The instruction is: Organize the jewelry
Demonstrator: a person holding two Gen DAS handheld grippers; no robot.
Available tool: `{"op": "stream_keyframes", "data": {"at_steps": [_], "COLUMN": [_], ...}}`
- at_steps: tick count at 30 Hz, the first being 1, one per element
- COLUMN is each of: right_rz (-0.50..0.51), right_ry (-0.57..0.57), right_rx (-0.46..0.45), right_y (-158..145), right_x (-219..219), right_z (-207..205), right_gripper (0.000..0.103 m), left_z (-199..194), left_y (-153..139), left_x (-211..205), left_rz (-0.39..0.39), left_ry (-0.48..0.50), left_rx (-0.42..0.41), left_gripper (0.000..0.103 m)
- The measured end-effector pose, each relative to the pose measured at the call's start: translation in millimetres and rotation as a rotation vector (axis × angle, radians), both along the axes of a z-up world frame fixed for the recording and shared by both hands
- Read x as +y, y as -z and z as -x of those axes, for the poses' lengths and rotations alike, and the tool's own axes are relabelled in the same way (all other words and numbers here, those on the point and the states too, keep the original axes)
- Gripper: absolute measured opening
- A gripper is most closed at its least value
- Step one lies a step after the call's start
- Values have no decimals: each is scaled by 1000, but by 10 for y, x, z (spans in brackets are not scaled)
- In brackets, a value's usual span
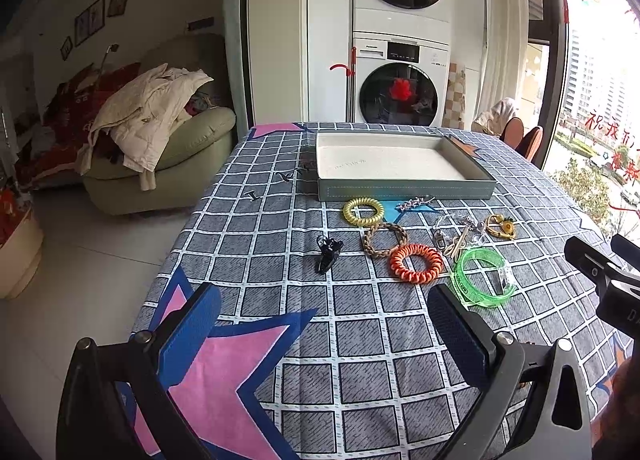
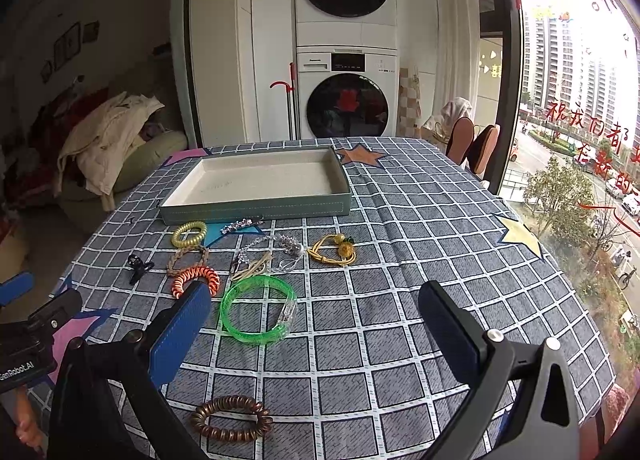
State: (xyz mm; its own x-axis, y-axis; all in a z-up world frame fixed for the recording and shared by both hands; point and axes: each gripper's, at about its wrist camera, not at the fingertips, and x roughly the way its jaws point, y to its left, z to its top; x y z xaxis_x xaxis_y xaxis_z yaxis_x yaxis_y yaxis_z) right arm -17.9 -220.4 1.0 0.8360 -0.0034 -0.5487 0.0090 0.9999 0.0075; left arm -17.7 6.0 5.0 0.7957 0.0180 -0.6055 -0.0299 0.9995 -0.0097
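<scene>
A shallow grey tray (image 1: 408, 190) with an empty white inside stands at the table's far side; it also shows in the right wrist view (image 2: 256, 209). In front of it lie a yellow coil tie (image 1: 363, 211), a braided ring (image 1: 385, 239), an orange coil tie (image 1: 417, 263), a green bangle (image 1: 482, 277), a black claw clip (image 1: 328, 254), a beaded clip (image 1: 414, 203), a keychain cluster (image 1: 456, 234) and a gold cord piece (image 1: 500, 226). A brown coil tie (image 2: 231, 418) lies near the front. My left gripper (image 1: 324, 310) and right gripper (image 2: 316, 306) are open, empty, above the cloth.
The table has a grey checked cloth (image 2: 400, 260) with star shapes. A sofa piled with clothes (image 1: 160, 132) stands left. Stacked washing machines (image 1: 400, 60) stand behind the table. Chairs (image 2: 472, 148) and a large window are on the right.
</scene>
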Motion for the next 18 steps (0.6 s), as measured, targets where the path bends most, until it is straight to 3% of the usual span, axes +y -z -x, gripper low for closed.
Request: {"op": "stream_keyframes", "data": {"at_steps": [18], "right_rz": [-2], "right_ry": [1], "right_rx": [1], "right_y": [45], "right_x": [-4], "right_z": [2], "right_gripper": [103], "left_z": [-29], "left_y": [38], "left_x": [32], "left_rz": [-5], "left_ry": [-16], "left_rx": [5], "left_gripper": [103]}}
